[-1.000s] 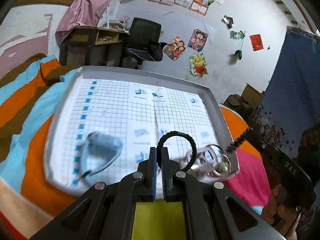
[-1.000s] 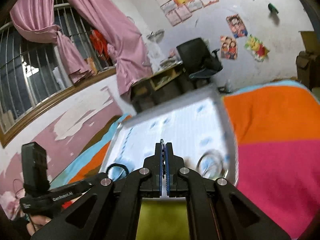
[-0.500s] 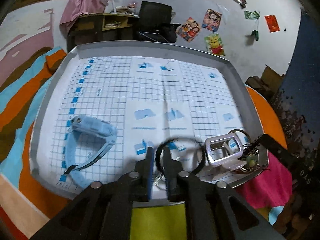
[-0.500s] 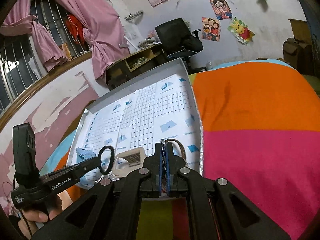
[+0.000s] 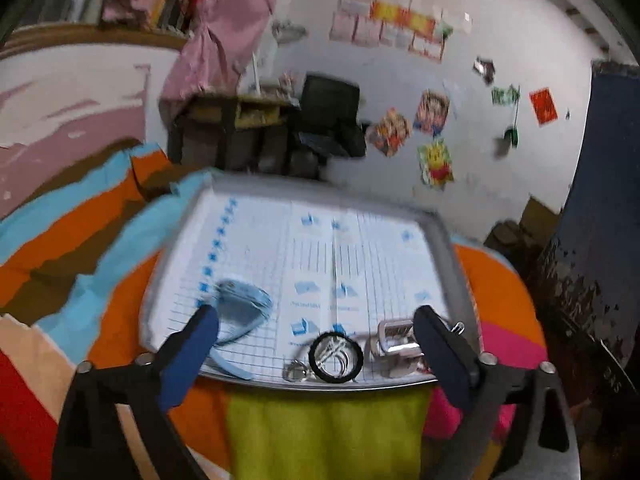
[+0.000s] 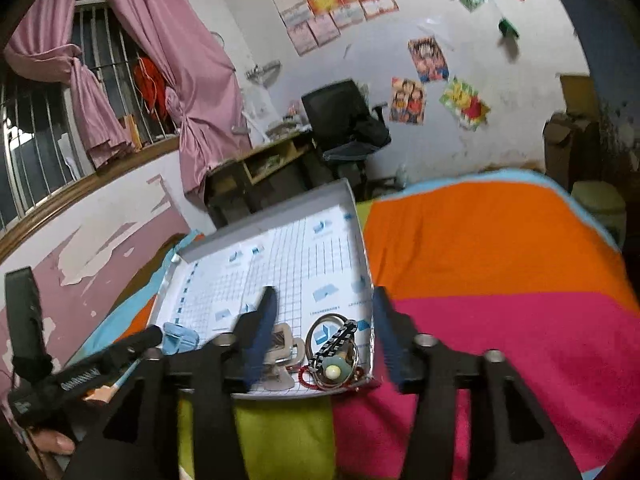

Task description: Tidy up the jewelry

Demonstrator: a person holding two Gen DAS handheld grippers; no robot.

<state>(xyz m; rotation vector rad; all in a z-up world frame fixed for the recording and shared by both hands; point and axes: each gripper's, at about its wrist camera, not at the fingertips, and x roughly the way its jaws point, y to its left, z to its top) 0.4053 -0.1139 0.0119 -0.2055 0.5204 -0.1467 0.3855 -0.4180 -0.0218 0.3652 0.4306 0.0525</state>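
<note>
A grey tray (image 5: 452,264) lined with gridded paper lies on a striped bedspread. At its near edge lie a black ring bracelet (image 5: 336,358), a small silver ring (image 5: 295,372), a silver clip (image 5: 396,340) and a light blue watch (image 5: 244,300). My left gripper (image 5: 316,344) is open and empty above the near edge, with the black ring between its fingers. In the right wrist view the tray (image 6: 360,236) holds a silver bangle (image 6: 326,336), a black-and-white hair clip (image 6: 336,340), a green bead (image 6: 332,372) and a red string (image 6: 306,378). My right gripper (image 6: 324,332) is open and empty above them.
The bedspread (image 6: 500,280) has orange, pink, blue and yellow-green bands. A desk (image 5: 236,120) and black office chair (image 6: 344,120) stand behind the tray by a poster-covered wall. Pink curtains (image 6: 160,60) hang at the left. The left gripper's body (image 6: 80,368) shows at the right view's lower left.
My left gripper has let go of the black ring, which now lies on the tray, and has opened wide. My right gripper has opened too and let go of what it held.
</note>
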